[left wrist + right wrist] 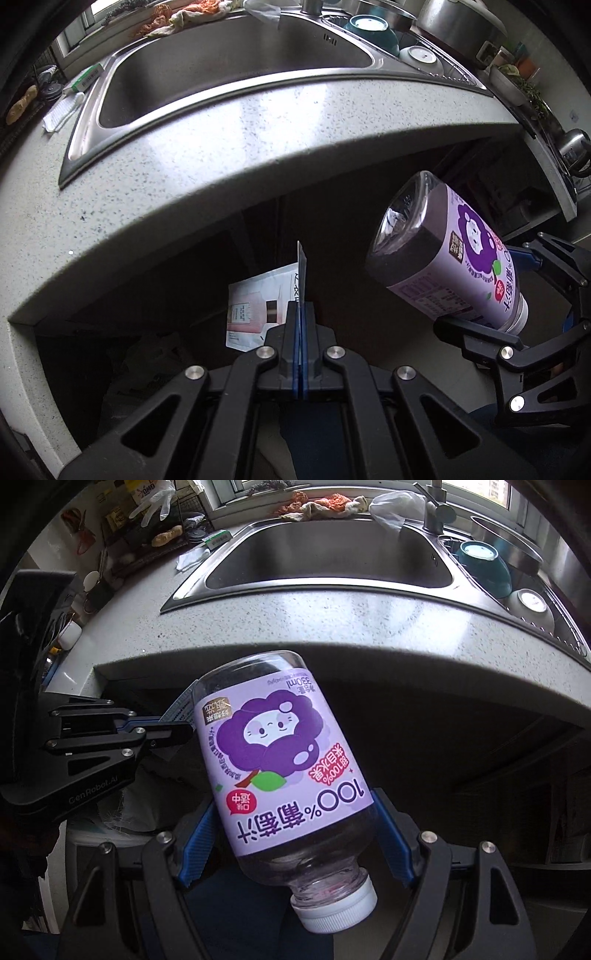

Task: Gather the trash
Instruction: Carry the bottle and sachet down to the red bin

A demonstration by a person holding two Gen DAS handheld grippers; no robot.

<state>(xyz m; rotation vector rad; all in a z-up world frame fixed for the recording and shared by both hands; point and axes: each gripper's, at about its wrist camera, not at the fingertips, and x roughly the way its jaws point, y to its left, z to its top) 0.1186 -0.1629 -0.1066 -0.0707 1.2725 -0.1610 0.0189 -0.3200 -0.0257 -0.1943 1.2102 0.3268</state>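
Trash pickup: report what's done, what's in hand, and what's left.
Done: the counter front looks bare. In hand: the left tongs pinch a flat sachet; the right tongs clamp a purple juice bottle, cap down, both off the counter. Left: dropping both, no bin clearly visible; crumpled plastic remains behind the sink.

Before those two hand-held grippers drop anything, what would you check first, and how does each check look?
1. Left hand-held gripper shut on the packet: ok.
2. Right hand-held gripper clamps the bottle: ok.
3. Bottle cap on: ok.
4. Both loads clear of the counter edge: ok.
5. Bin underneath: cannot tell, the space below is dark.
6. Bottle empty: cannot tell.
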